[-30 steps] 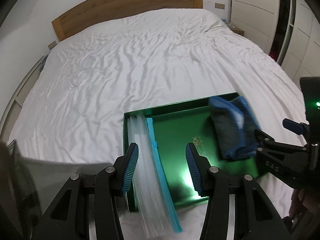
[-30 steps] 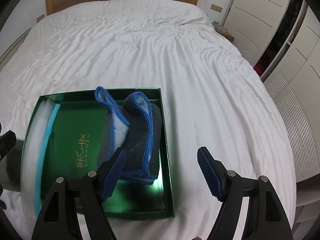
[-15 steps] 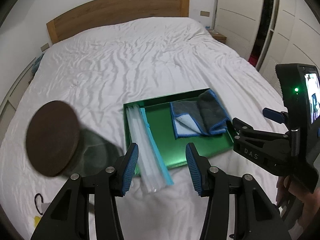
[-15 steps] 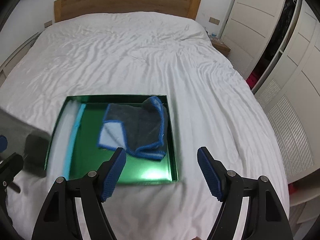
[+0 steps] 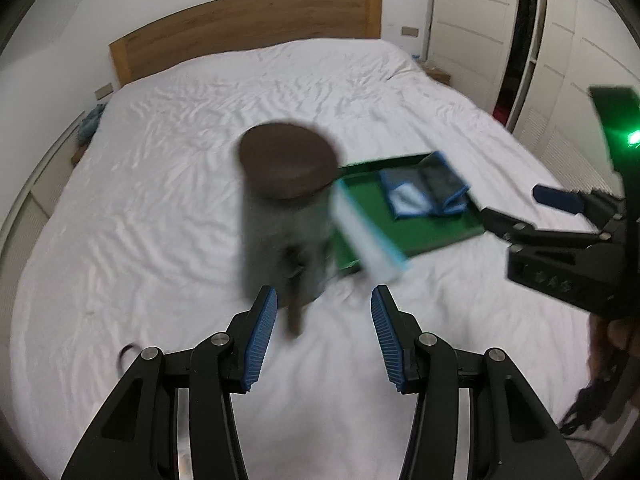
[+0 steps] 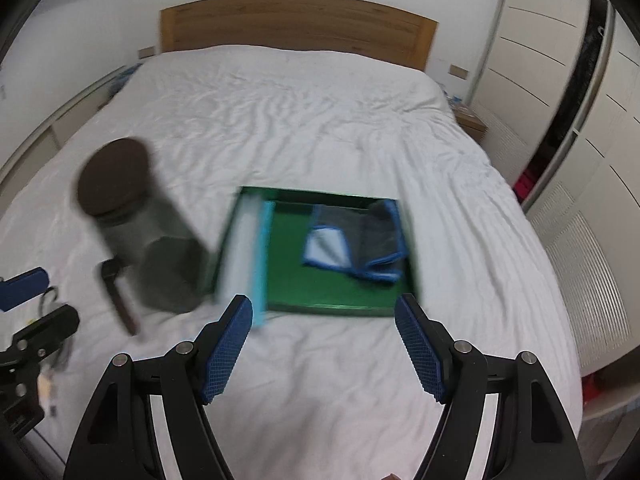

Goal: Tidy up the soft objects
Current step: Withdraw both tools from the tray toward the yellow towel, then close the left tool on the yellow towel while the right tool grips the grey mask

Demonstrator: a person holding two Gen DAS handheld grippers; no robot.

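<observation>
A white, wrinkled bed fills the room, wooden headboard behind. On it lies a green tray holding the folded grey-blue cloth. Both the left gripper and right gripper hover near the tray, jaws apart, empty.

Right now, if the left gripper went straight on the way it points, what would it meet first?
Probably the bare white bedsheet just ahead of the open left gripper. The blurred dark-lidded jar stands slightly left of that line; depth is unclear.
</observation>
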